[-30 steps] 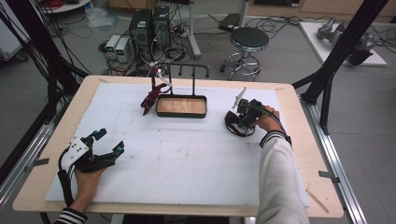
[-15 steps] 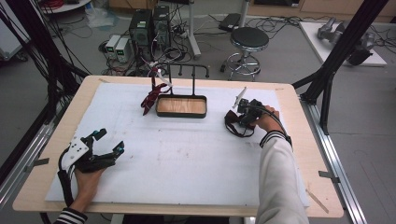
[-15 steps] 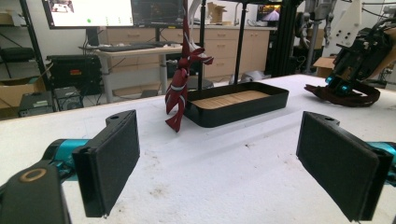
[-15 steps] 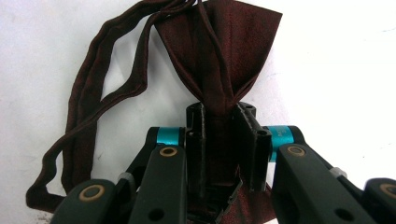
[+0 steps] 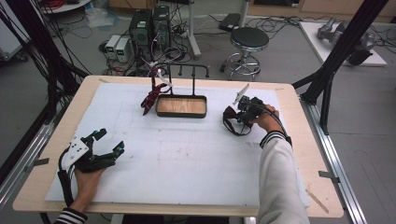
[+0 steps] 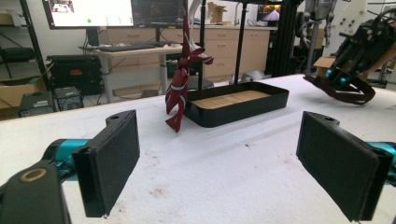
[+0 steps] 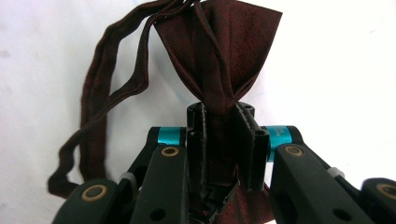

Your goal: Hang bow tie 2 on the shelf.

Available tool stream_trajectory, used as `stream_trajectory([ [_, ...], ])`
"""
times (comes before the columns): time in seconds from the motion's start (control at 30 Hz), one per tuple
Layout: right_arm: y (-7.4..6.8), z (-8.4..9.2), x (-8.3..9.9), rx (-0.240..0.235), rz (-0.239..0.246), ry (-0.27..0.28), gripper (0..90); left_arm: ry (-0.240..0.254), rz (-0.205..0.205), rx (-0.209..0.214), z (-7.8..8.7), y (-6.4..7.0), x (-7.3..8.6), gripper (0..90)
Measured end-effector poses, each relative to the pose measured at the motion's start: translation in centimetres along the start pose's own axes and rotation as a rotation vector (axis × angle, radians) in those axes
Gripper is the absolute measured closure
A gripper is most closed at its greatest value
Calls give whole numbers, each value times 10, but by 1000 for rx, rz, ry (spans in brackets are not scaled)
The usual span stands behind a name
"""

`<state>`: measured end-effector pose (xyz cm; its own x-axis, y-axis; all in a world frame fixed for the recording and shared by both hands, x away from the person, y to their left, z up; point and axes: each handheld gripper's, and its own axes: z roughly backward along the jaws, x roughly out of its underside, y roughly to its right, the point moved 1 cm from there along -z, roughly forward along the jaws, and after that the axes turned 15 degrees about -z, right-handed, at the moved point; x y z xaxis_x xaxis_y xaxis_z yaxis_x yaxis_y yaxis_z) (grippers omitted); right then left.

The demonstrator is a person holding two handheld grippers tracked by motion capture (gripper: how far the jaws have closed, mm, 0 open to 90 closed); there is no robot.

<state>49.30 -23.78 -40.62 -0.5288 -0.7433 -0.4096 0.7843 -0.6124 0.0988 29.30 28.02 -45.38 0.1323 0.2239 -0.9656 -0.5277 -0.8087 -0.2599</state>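
The right gripper point(image 7: 219, 140) has just squeezed shut on the soft, floppy bow tie point(image 7: 219, 42) right of the tray point(image 5: 181, 113), while the left gripper point(image 6: 233, 172) sits wide open.

Lab floor behind a pale wooden table

A wooden table point(image 5: 299, 154) carries a white mat point(image 5: 187, 158), and beyond its far edge grey floor point(image 5: 289, 60) spreads out, strewn with cables. A round black stool point(image 5: 250, 39) stands there beside two dark computer towers point(image 5: 149, 25). Black frame struts point(image 5: 343, 51) slant down at the side. Ahead, lit monitors point(image 6: 116, 11) sit over a desk point(image 6: 135, 51), with pale wooden drawers point(image 6: 224, 46) along the wall.
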Motion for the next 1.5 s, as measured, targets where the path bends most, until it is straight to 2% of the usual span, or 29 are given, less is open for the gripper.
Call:
stream_trajectory([
  [0.07,0,5,-1,4,-17,27,760,0,0,-1,0,0,0,137],
  [0.23,1,17,-2,1,-108,145,760,1,0,-3,0,0,0,137],
  [0.5,-2,28,-3,12,-188,287,759,0,0,-4,0,1,0,137],
  [0.7,-7,34,-9,-5,-202,377,759,0,-4,-4,0,1,0,137],
  [0.8,-10,37,-12,11,-216,418,759,0,-3,-4,0,1,0,137],
  [0.87,-11,40,-14,14,-249,459,760,0,-2,-6,0,1,0,137],
  [0.97,-12,45,-15,51,-249,499,760,0,-3,-5,0,1,0,138],
  [1.13,-14,50,-16,41,-272,553,761,-1,-6,-7,0,1,0,140],
  [1.27,-16,54,-17,25,-308,610,761,1,-4,-8,0,1,0,140],
  [1.4,-18,57,-19,19,-323,662,761,0,-2,-9,0,1,0,140],
  [1.5,-19,61,-19,33,-378,703,760,-1,-6,-10,0,1,0,141],
])
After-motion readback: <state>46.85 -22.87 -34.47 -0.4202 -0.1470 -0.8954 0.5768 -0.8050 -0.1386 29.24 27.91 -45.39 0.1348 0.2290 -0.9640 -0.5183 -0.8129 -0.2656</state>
